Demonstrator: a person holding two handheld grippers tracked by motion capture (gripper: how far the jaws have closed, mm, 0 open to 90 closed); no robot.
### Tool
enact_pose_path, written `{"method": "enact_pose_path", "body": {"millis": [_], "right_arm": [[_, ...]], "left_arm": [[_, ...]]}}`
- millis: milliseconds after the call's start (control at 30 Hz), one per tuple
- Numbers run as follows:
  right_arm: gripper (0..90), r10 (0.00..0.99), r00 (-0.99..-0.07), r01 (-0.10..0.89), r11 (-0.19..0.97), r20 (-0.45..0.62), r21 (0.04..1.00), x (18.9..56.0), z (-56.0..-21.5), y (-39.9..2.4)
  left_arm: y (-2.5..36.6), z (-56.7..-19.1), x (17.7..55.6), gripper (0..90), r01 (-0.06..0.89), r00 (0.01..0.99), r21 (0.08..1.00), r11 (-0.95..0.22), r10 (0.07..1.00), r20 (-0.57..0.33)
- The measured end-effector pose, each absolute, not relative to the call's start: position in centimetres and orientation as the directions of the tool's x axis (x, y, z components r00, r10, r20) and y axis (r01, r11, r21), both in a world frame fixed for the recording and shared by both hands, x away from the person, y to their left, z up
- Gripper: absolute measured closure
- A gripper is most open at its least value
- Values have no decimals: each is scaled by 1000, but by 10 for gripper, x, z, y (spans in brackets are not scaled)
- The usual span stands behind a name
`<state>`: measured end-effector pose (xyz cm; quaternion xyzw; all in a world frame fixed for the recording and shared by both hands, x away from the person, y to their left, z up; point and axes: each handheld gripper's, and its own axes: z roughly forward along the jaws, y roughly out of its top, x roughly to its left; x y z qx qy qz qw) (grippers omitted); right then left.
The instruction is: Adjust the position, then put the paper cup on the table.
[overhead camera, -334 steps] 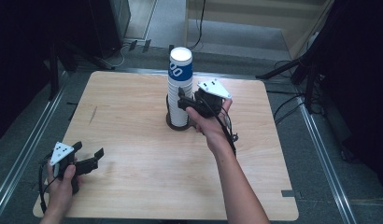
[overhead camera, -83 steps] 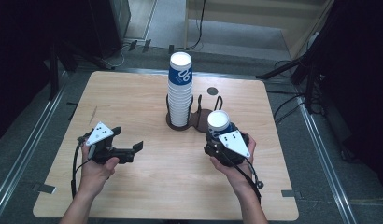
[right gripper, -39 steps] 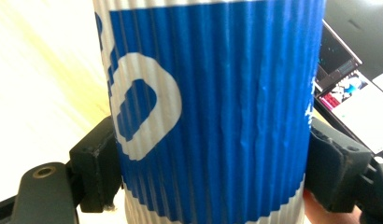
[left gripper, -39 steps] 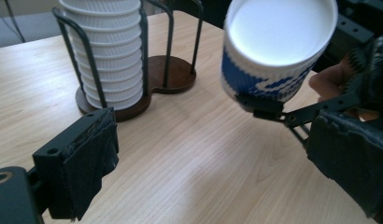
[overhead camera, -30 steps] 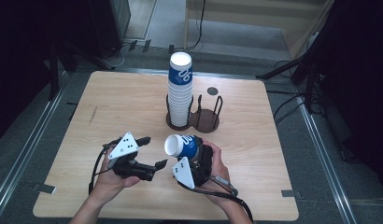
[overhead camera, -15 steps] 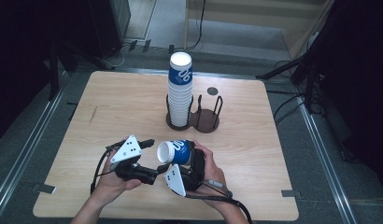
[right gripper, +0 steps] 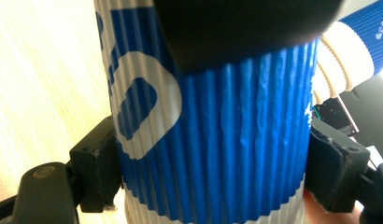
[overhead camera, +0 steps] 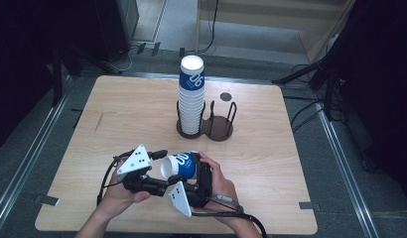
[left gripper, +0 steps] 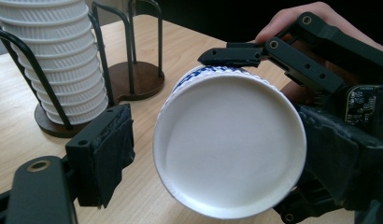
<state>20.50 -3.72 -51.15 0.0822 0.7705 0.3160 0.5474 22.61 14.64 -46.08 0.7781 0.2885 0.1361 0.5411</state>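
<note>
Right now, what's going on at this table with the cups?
A person is working with a claw in each hand near the front edge of the wooden table. The right claw is shut on a blue and white paper cup, held on its side with its open mouth toward the left claw. The left claw's jaws have just been closing around the cup's rim, one pad apart from it. Farther back, the stack of cups stands in one ring of a double holder.
</note>
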Motion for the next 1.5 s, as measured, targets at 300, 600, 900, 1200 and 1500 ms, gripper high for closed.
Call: {"method": "enact_pose_path", "body": {"millis": [300,600,900,1200,1500], "right_arm": [[181,455,-364,-239,798,-813,553,203,-512,-36],[179,436,-360,-243,810,-825,534,205,-516,-36],[122,475,-374,-245,778,-797,579,207,-516,-38],[51,477,-404,-283,747,-781,602,203,-510,-40],[29,487,-426,-300,719,-763,626,200,-502,-42]], "left_arm": [[145,-462,226,220,309,805,914,-262,583,-105],[146,-463,228,275,321,814,910,-261,567,-125],[148,-461,228,290,324,805,910,-260,580,-121],[148,-463,231,294,337,794,906,-255,594,-129],[154,-462,233,295,344,761,913,-220,635,-133]]}}
